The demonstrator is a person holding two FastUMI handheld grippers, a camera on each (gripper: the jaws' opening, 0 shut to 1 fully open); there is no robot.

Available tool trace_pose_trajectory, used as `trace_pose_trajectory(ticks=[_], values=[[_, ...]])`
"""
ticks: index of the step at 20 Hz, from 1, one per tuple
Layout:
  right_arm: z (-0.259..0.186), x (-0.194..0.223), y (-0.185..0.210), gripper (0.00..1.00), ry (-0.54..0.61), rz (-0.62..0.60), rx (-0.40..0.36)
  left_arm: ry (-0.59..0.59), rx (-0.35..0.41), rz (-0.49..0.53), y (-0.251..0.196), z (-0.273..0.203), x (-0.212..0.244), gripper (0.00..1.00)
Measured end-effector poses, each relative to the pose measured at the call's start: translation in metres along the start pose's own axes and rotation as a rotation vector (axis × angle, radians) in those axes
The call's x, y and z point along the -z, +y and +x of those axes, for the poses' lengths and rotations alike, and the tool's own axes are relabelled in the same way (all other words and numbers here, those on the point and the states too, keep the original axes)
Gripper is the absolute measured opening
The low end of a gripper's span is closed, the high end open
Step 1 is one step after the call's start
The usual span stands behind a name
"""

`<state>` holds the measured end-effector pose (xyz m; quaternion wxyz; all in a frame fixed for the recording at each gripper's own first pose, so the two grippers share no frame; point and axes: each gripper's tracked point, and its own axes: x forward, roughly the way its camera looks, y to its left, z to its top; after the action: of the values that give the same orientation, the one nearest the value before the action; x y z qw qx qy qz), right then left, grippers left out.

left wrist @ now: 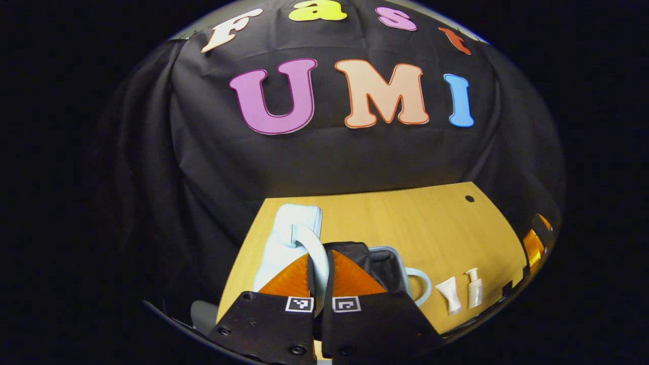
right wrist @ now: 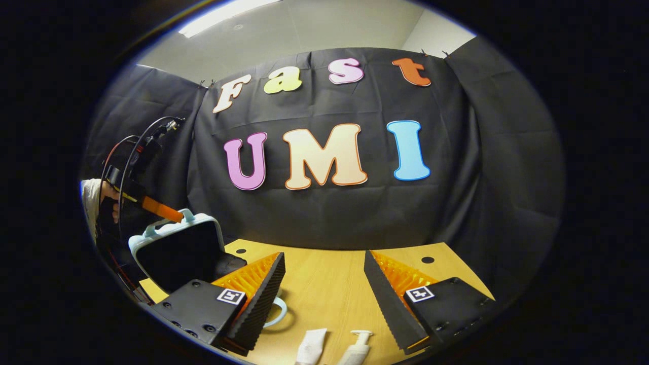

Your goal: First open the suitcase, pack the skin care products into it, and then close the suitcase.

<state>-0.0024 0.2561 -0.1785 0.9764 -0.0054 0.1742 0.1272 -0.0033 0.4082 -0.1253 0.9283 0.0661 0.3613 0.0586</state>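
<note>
Suitcase (right wrist: 175, 248) lid is standing raised because the left gripper (left wrist: 320, 276) is clamping its handle (left wrist: 317, 248), while the right gripper (right wrist: 324, 284) is hanging unclenched above the tube (right wrist: 310, 346) and pump bottle (right wrist: 357, 347).

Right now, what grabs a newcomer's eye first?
The pale-blue suitcase at the table's left edge, its lid propped up by the left tongs clamped on the lid handle. Then the white tube and pump bottle lying on the wooden table between the open right tongs.

Pale blue suitcase (right wrist: 175, 243) with black lining, white tube (right wrist: 310, 346), white pump bottle (right wrist: 358, 347), light wood table (right wrist: 324, 284)
</note>
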Motion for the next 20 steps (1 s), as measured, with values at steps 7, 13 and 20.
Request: trace_pose_trajectory(ticks=[7, 13, 20], values=[[0.008, 0.001, 0.041, 0.99, -0.007, -0.044, 0.007, -0.006, -0.197, 0.07, 0.131, 0.016, 0.018, 0.0], [0.011, 0.005, 0.064, 0.97, 0.017, -0.082, -0.007, 0.049, -0.243, -0.02, 0.199, 0.045, 0.059, 0.0], [0.018, 0.01, 0.065, 0.98, 0.051, -0.117, 0.032, 0.202, -0.279, -0.119, 0.252, 0.084, 0.155, 0.0]])
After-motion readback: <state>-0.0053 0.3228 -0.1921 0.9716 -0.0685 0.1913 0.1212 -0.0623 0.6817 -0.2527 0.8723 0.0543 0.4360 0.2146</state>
